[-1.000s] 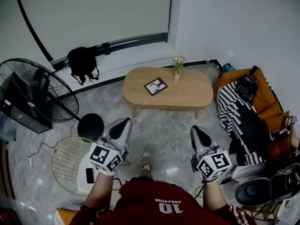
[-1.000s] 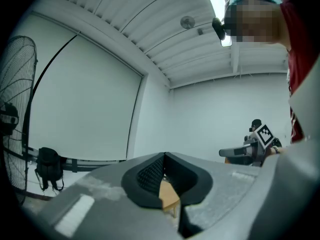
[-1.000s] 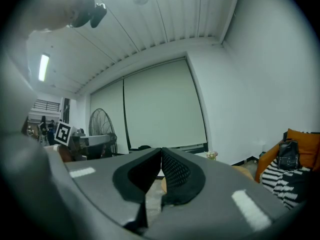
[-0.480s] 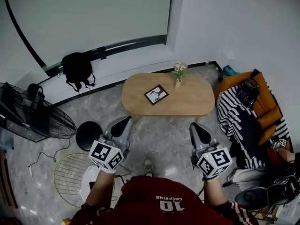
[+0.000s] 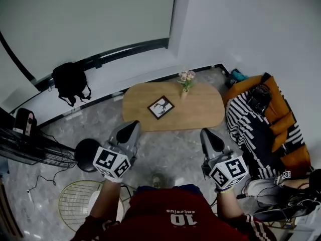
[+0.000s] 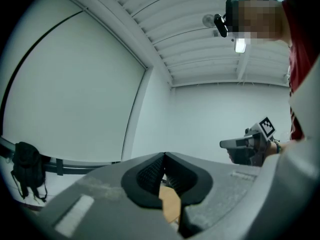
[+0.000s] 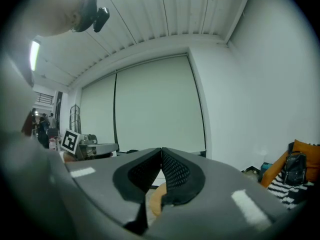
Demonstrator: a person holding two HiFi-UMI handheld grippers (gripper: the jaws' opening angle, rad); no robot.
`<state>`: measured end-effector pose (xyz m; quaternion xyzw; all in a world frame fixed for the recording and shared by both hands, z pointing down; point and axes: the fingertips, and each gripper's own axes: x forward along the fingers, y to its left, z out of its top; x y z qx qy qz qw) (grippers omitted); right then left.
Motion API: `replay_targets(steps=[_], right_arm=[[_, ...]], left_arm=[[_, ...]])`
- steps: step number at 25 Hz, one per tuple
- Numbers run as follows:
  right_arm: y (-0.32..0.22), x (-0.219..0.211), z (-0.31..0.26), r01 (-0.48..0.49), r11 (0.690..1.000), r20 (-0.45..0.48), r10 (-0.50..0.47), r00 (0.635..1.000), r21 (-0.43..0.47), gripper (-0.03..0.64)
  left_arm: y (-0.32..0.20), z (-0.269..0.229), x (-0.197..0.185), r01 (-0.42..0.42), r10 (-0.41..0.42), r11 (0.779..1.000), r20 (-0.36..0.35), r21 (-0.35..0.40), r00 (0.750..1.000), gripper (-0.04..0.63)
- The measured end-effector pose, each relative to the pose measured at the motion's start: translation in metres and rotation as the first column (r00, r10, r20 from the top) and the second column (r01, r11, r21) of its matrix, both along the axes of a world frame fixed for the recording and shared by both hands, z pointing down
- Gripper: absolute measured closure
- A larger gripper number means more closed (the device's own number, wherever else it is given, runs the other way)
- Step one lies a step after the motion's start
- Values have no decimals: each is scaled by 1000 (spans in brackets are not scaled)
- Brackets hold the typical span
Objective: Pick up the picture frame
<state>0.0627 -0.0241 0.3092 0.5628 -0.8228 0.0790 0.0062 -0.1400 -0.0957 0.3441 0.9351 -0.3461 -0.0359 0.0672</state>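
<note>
The picture frame (image 5: 161, 107) is black-edged, its picture white with a dark figure. The counter (image 5: 200, 112) is pale tan wood, the floor (image 5: 170, 149) mottled grey. A cloth (image 5: 246, 127) is striped black and white beside orange cushions (image 5: 280, 112); the backpack (image 5: 70, 82) is black.

the left hand-held gripper (image 5: 132, 128) and the right hand-held gripper (image 5: 206, 134) are held out in front, side by side and about level (marker cubes nearest the body), each with jaws pressed together on nothing
</note>
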Motion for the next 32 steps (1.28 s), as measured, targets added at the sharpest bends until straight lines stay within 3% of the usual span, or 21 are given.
replay_targets(steps=[18, 27, 32], right_arm=[[-74, 3, 19, 35, 999, 4, -35, 999, -4, 624], [-172, 8, 30, 139, 990, 57, -140, 989, 14, 623], [-227, 18, 29, 188, 982, 61, -190, 980, 30, 624]], left_arm=[[-67, 18, 13, 3, -3, 1000, 10, -11, 1000, 592], [-126, 29, 40, 24, -25, 999, 87, 22, 996, 592], [-177, 29, 64, 21, -23, 1000, 66, 22, 998, 592]])
